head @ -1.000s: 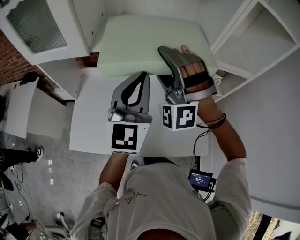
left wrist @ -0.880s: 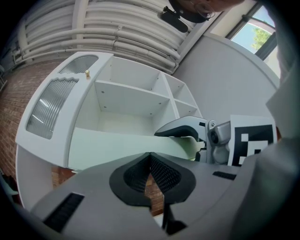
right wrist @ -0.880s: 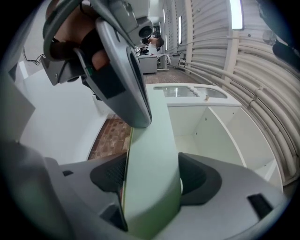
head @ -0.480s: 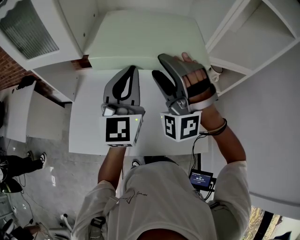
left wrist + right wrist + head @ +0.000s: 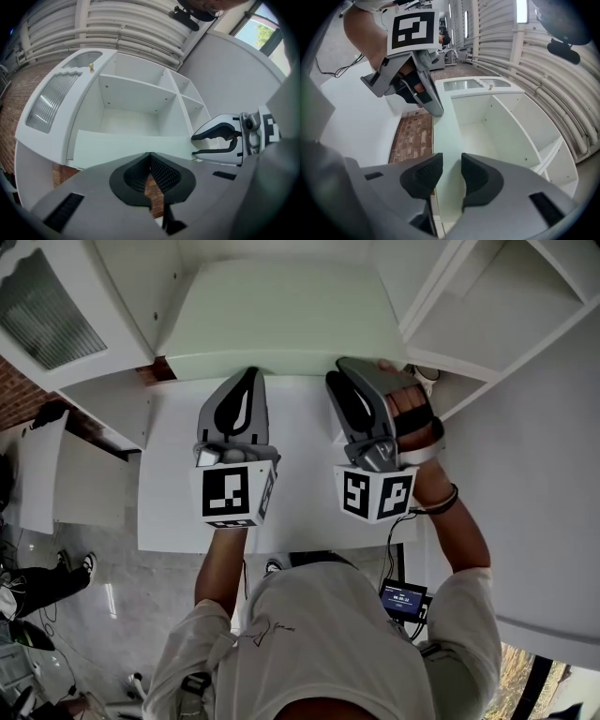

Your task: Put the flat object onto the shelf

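Observation:
The flat object is a pale green board lying level, its far part inside the lower opening of the white shelf unit. My left gripper is shut with nothing between its jaws, its tips against the board's near edge. My right gripper is at the same edge further right. Its jaws are closing, one above and one below the board, which fills the gap between the pads. In the left gripper view, the right gripper shows at the board's right corner.
A white table lies under both grippers. A cabinet door with ribbed glass stands open at the left, with brick wall behind it. Empty shelf compartments lie beyond the board. A person's legs show on the floor at far left.
The board has slid away from me, deeper into the shelf opening. My left gripper has shifted left and my right gripper right along its near edge. The right jaws have narrowed around the board.

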A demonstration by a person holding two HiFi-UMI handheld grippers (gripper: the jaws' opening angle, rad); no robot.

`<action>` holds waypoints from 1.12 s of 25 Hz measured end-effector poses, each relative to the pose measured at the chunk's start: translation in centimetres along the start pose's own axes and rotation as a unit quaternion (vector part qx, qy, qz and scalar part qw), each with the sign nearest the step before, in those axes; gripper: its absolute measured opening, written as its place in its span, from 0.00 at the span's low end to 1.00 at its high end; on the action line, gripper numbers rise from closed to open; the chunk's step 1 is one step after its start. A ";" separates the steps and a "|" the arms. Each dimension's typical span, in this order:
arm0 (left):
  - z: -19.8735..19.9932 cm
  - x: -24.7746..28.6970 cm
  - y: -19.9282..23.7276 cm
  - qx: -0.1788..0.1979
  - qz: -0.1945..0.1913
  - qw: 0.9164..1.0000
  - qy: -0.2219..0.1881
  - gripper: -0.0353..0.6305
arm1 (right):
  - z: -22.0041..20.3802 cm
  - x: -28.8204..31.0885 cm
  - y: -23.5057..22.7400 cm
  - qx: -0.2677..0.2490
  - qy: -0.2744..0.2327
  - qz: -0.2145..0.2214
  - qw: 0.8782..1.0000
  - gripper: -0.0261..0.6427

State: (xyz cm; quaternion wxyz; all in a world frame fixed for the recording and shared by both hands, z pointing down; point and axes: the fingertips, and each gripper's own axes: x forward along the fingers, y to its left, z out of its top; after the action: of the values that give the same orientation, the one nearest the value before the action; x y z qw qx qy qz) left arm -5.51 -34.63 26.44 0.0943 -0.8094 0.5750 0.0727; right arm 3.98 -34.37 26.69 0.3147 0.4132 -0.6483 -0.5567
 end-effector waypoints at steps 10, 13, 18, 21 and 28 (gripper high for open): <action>-0.1 0.9 0.4 0.014 0.000 1.000 0.003 0.07 | -1.0 1.2 0.2 0.033 0.010 -0.004 0.999 0.21; -0.3 1.3 0.4 0.018 0.001 1.000 0.005 0.07 | -1.3 1.6 0.3 0.038 0.013 -0.003 0.999 0.21; -0.5 1.8 0.8 0.016 0.003 1.000 0.008 0.07 | -1.6 2.2 0.4 0.047 0.016 0.000 0.999 0.21; -0.7 2.1 1.0 0.017 0.007 1.000 0.010 0.07 | -1.8 2.6 0.5 0.055 0.017 0.003 0.998 0.21; -1.1 3.0 1.8 0.018 0.014 1.000 0.014 0.07 | -1.9 3.5 0.5 0.075 0.019 0.000 0.997 0.20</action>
State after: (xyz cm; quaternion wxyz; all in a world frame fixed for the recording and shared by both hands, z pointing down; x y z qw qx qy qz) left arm -6.24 -38.28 26.70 0.0994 -0.8005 0.5887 0.0521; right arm 3.89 -38.32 27.29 0.2948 0.4459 -0.6820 -0.4991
